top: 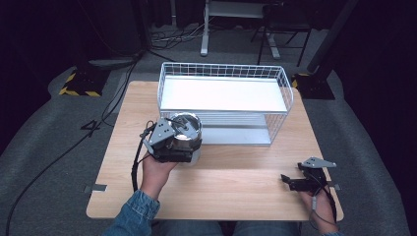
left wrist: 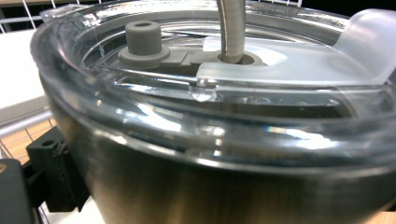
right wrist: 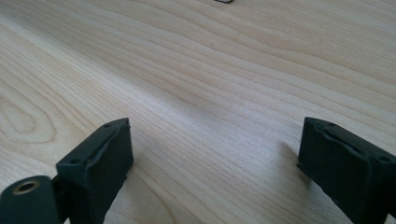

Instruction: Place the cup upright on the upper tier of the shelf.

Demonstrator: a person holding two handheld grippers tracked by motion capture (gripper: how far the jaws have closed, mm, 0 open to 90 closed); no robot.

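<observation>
A steel tumbler (top: 187, 129) with a clear lid and a grey straw stands upright in front of the wire basket's left end. My left gripper (top: 188, 143) is shut on its body, with the person's hand below it. In the left gripper view the tumbler (left wrist: 224, 154) is very close, its straw (left wrist: 232, 28) rising from the lid. One black finger (left wrist: 50, 173) presses its left side; the other is hidden behind it. Whether the tumbler rests on the table I cannot tell. My right gripper (top: 287, 181) (right wrist: 215, 149) lies open on the wood at the front right, holding nothing.
A white wire basket (top: 221, 66) with an upper shelf and a lower shelf stands at the back middle of the wooden table (top: 231, 182). Its open front faces the person. Stands and cables lie on the dark floor beyond the table.
</observation>
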